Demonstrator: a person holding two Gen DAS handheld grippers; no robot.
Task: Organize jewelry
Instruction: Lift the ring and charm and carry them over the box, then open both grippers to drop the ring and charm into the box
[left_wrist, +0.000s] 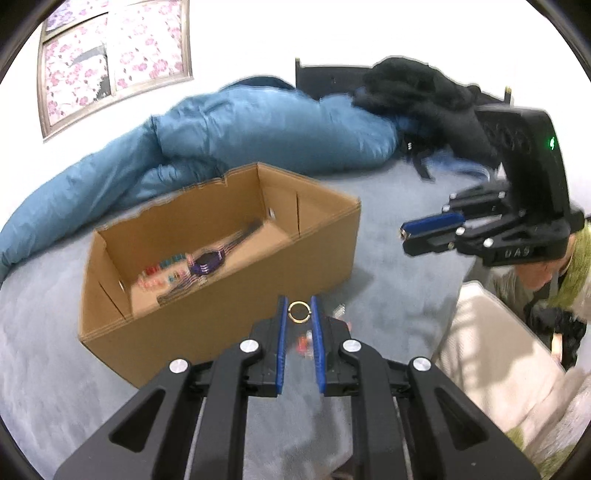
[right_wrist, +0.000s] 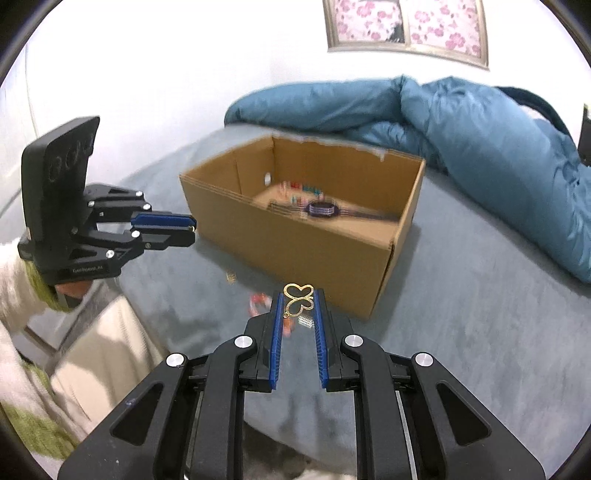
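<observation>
Left gripper (left_wrist: 299, 304) w/ 1 ring (left_wrist: 298, 311), right gripper (right_wrist: 298, 297) w/ 1 butterfly pendant (right_wrist: 297, 300)

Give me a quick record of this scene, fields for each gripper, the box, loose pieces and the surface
left gripper: shut on gold ring
right gripper: shut on gold butterfly pendant
cardboard box: open, on the bed, holds beaded bracelets and a purple watch
loose pieces: small blurred jewelry on the sheet beside the box
grey sheet: blue duvet bunched behind the box
</observation>
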